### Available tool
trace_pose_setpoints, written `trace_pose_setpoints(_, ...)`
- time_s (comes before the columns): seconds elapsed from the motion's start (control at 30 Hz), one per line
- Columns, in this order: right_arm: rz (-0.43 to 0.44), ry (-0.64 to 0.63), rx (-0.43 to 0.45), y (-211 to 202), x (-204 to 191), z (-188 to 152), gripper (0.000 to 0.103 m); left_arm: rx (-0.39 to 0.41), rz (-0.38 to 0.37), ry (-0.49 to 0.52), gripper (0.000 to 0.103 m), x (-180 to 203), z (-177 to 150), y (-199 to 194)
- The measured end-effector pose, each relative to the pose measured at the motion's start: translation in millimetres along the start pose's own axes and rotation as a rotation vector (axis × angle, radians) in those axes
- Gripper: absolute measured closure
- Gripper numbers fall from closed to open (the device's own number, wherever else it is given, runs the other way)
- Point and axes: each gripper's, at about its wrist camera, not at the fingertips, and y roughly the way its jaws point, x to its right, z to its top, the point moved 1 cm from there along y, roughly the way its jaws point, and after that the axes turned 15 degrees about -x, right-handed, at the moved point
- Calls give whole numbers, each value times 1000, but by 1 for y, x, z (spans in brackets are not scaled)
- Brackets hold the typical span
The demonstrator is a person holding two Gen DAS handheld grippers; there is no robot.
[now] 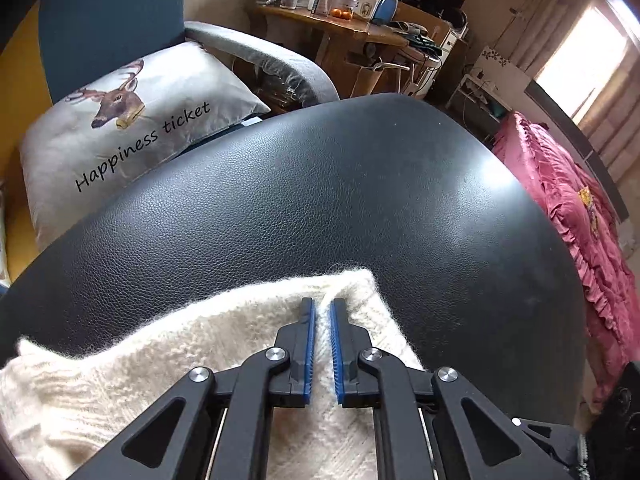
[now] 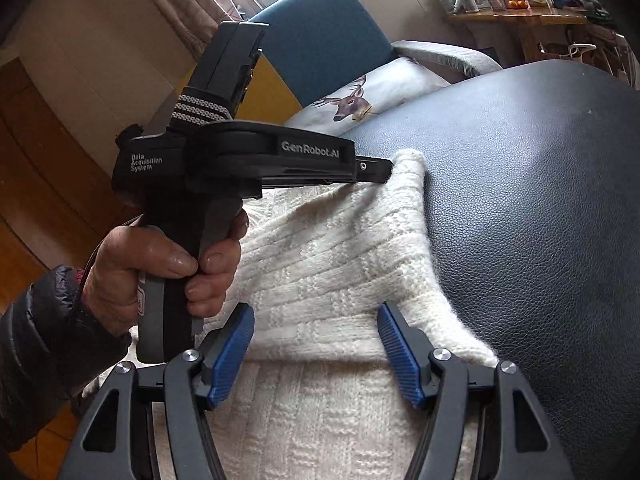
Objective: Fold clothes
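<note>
Two grippers: left (image 1: 322, 304) pinching (right (image 2: 316, 312) agape) | one sweater (image 2: 320, 264)

Black linkage arms tipped by ribbed blue pads (image 2: 394, 344), silver pivot screws (image 1: 276, 353), white "GenRobot.AI" lettering (image 2: 310, 148), a dark puffer sleeve (image 2: 36, 344) worn.

You've got a black leather surface (image 1: 360, 184) up front. Behind it, a blue chair (image 1: 112, 20) with a grey armrest (image 1: 264, 60) and a deer-print pillow (image 1: 132, 120). A cluttered wooden table (image 1: 340, 30) stands by the beige wall. A pink ruffled blanket (image 1: 580, 220) lies to the right, and a bright window (image 1: 580, 56) with curtains lights the room.
</note>
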Motion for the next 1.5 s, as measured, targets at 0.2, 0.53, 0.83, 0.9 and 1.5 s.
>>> trace_pose_setpoints(0.2,-18,-7,-4,1,-1,-1,37,82,-35,-103,94,-26,-25,-44)
trace_pose_setpoints(0.53,-158,-69,-31,10,-15,-1,37,136,94,-363,94,-92,-173,-87)
trace_pose_setpoints(0.83,-348,-162,-78,26,-35,0,34,203,90,-493,97,-113,-202,-87)
trace_pose_setpoints(0.9,-385,-181,-87,29,-39,0,34,207,138,-493,97,-102,-205,-96)
trace_pose_setpoints(1.5,-352,-372,-126,70,-171,23,34,425,69,-947,58,-153,-443,-196)
